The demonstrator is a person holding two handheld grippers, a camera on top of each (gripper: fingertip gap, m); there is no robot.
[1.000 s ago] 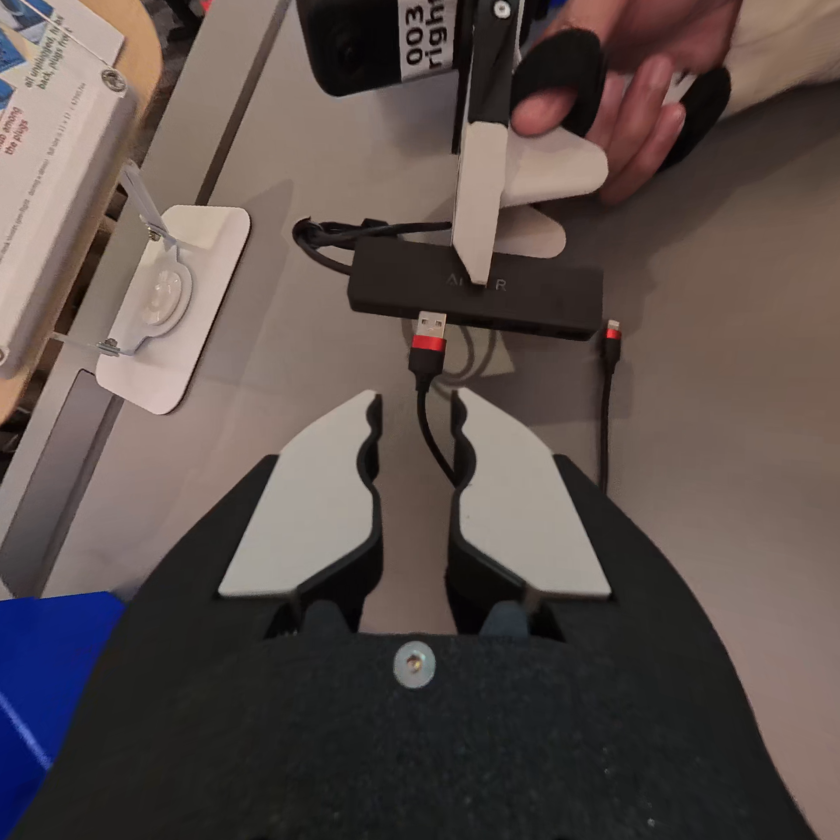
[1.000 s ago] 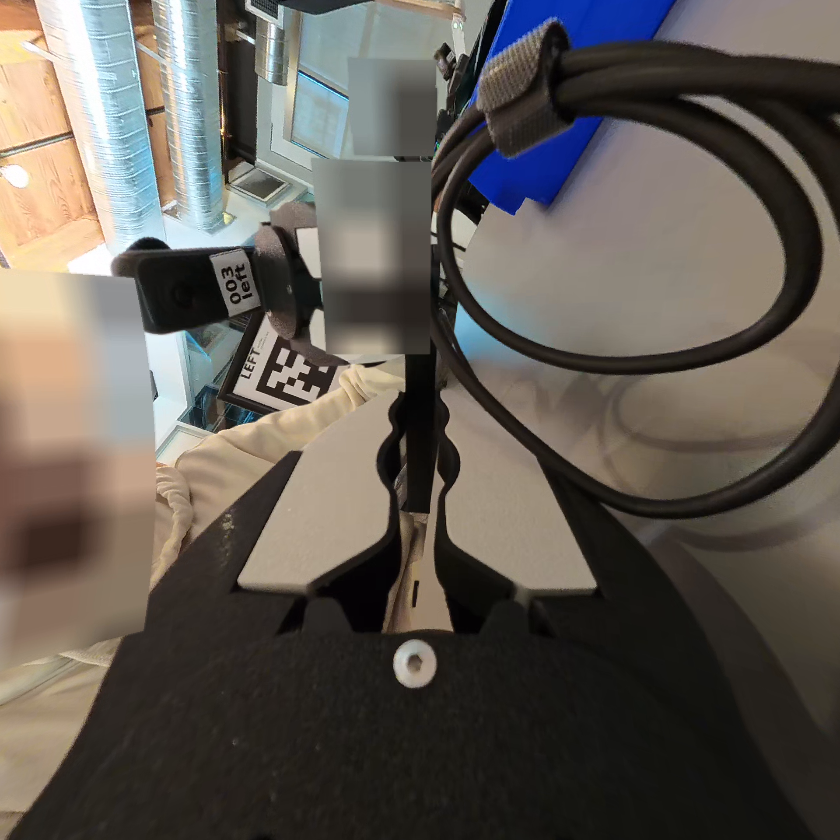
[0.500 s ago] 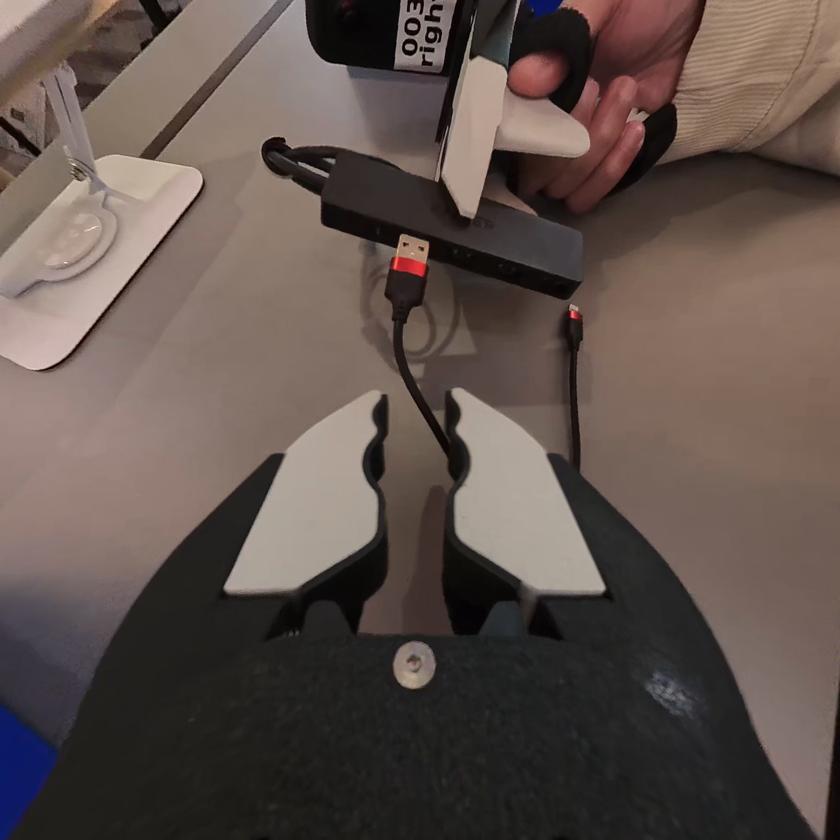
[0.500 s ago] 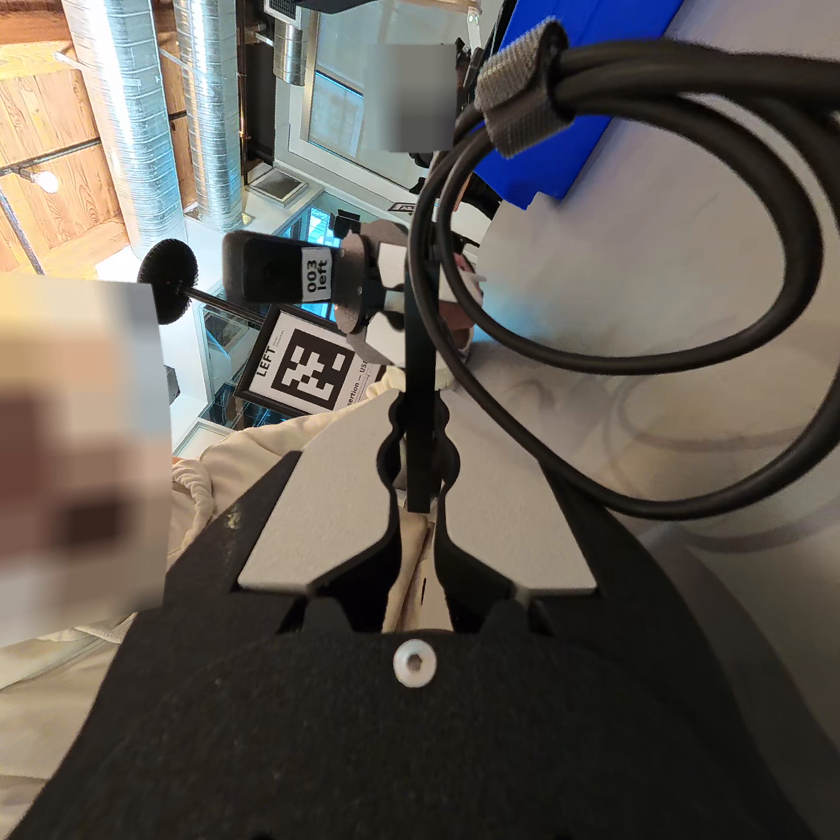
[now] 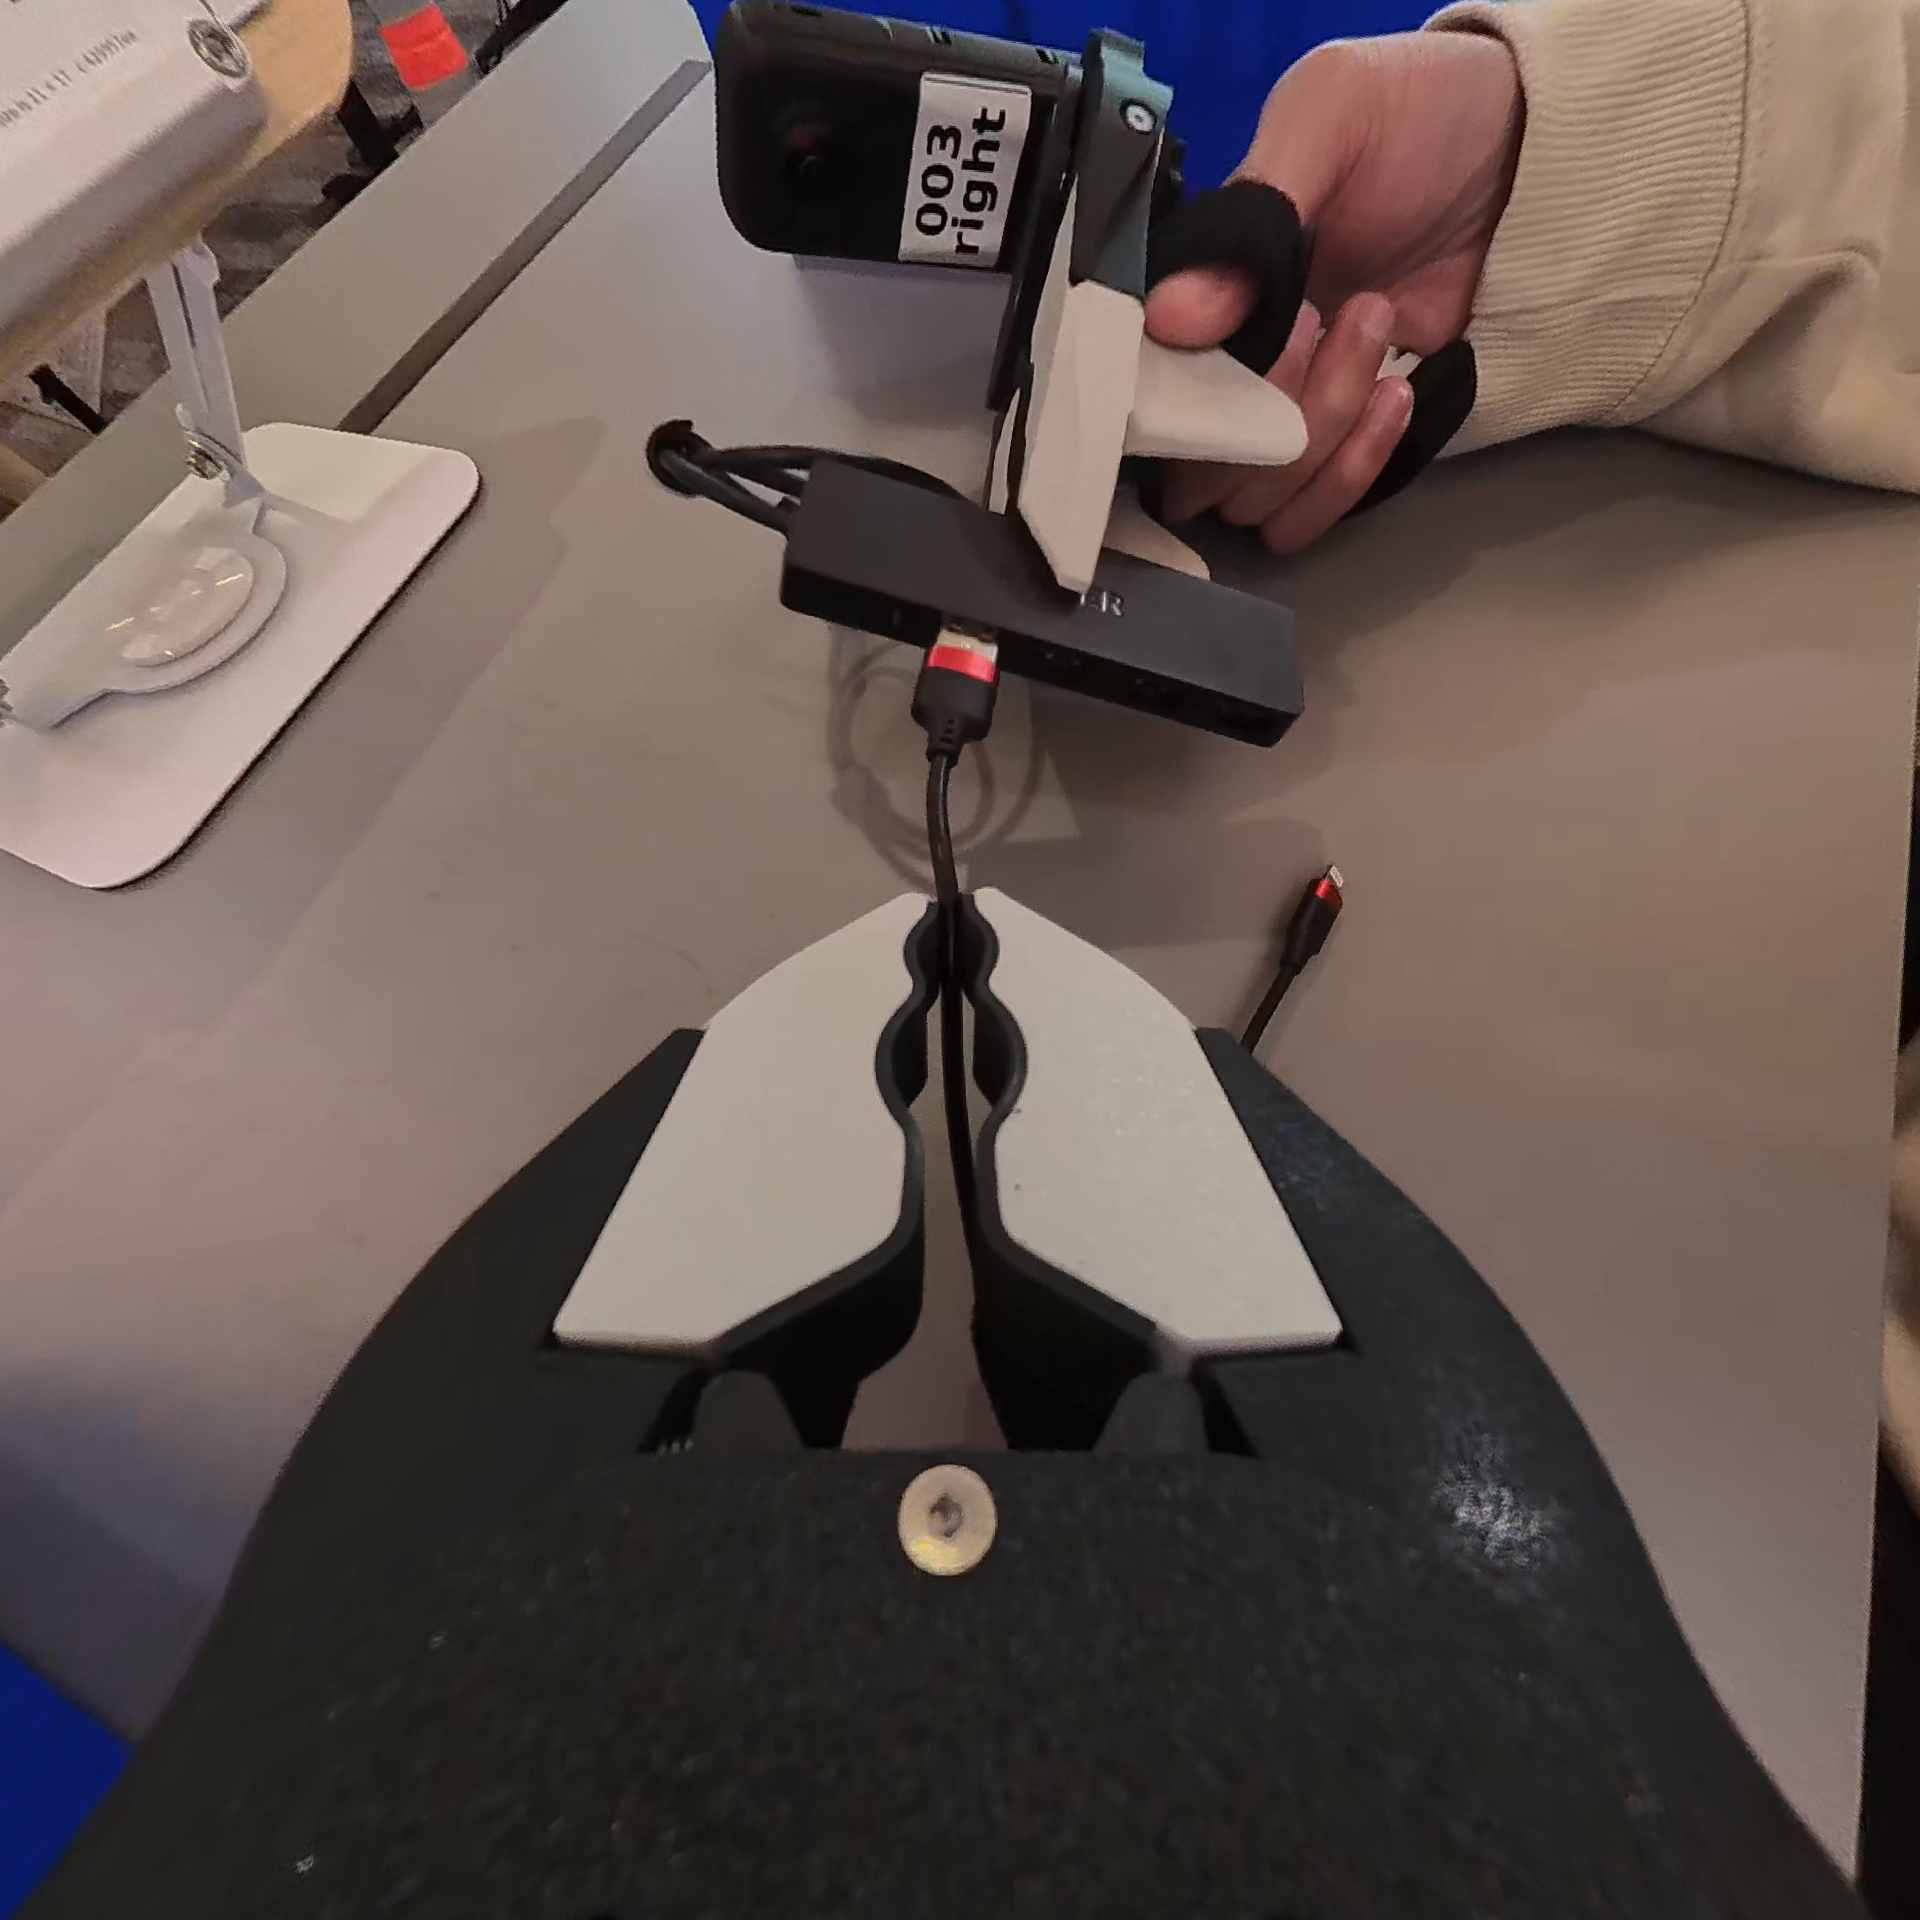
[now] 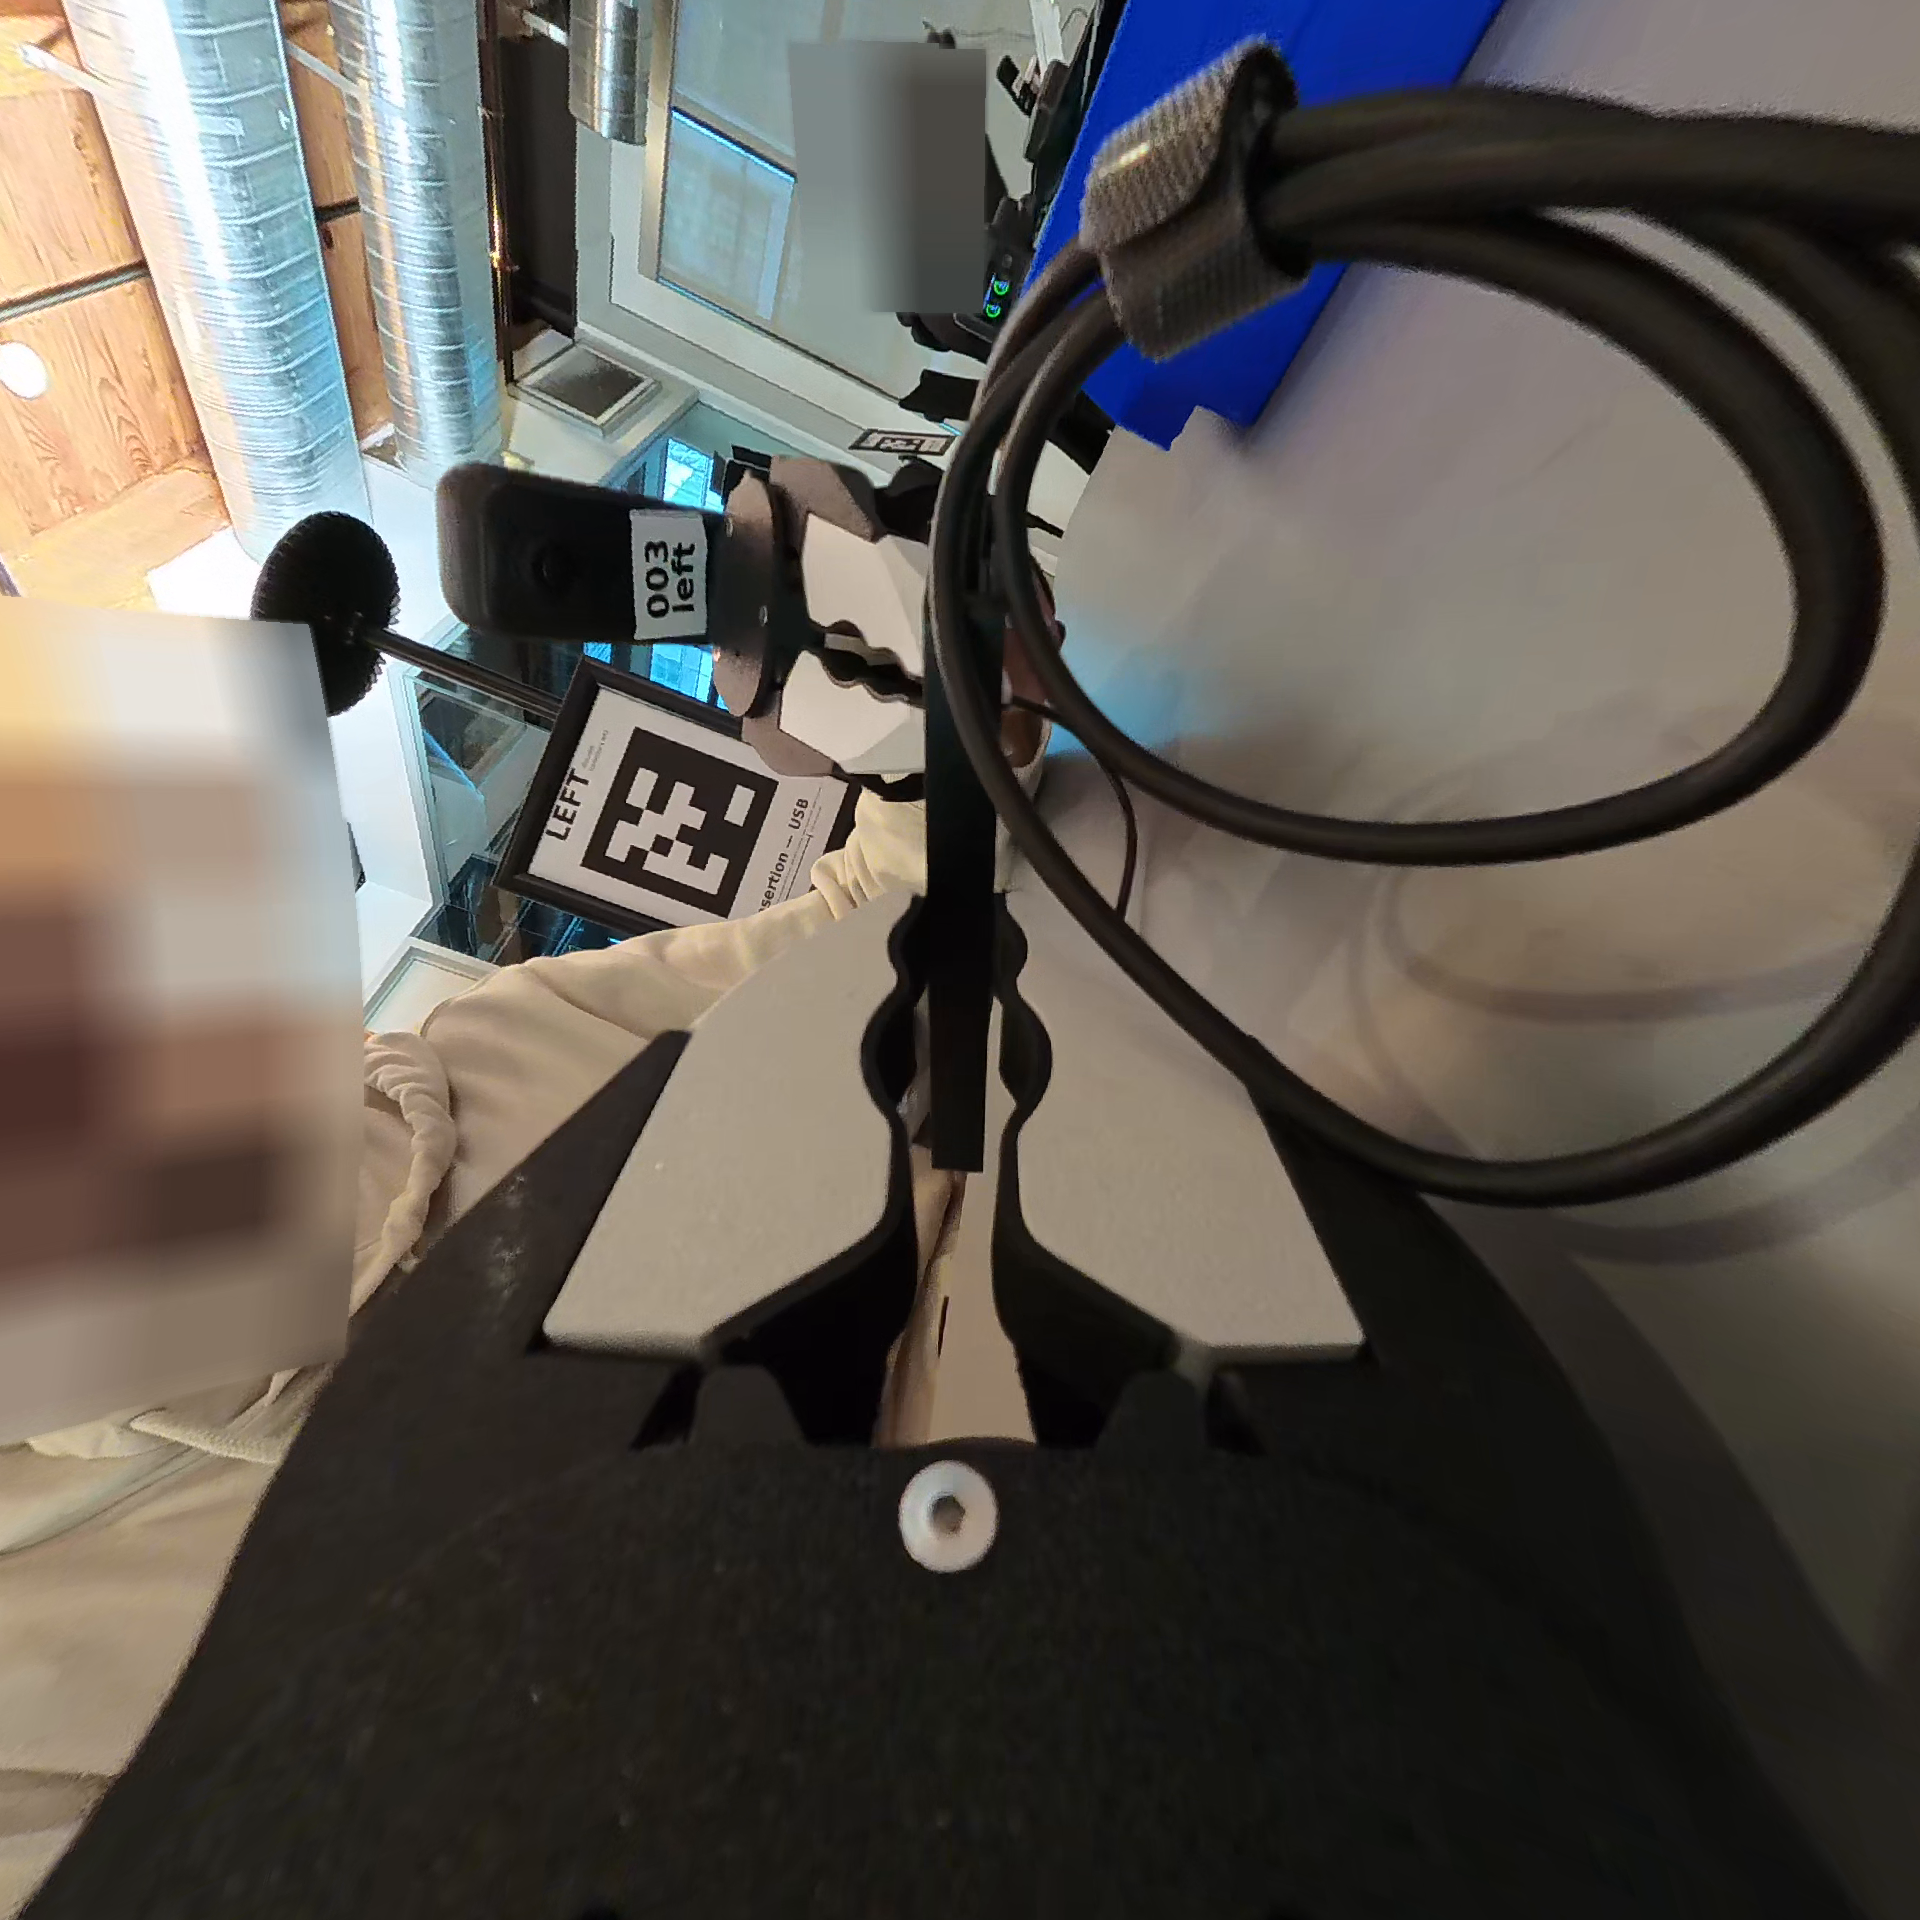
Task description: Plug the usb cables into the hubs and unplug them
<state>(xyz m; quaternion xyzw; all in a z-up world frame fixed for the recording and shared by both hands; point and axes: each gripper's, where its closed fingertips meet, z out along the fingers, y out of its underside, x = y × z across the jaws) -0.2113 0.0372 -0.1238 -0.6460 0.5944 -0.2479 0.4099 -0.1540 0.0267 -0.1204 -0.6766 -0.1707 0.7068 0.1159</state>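
Note:
A black USB hub [image 5: 1039, 613] is held a little above the grey table, tilted, by my right gripper [image 5: 1070, 566], which is shut on it from above. In the right wrist view the hub [image 6: 958, 997] shows edge-on between my right gripper's tips [image 6: 956, 925]. My left gripper [image 5: 951, 904] is shut on the black cable [image 5: 943, 821] of a red-collared USB-A plug [image 5: 961, 655]. The plug's metal tip sits in a port on the hub's near side. The cable's small red-tipped other end [image 5: 1322, 896] lies on the table to the right.
A white stand base [image 5: 229, 623] with a tilted board sits at left. The hub's own coiled black cable [image 6: 1558, 831] with a grey strap [image 6: 1184, 218] hangs close in the right wrist view. A blue box [image 6: 1174, 343] and a framed marker sign [image 6: 675, 821] stand behind.
My left gripper closed on the USB cable and moved forward. The plug went from just in front of the hub into its port. The hub stays lifted in my right gripper.

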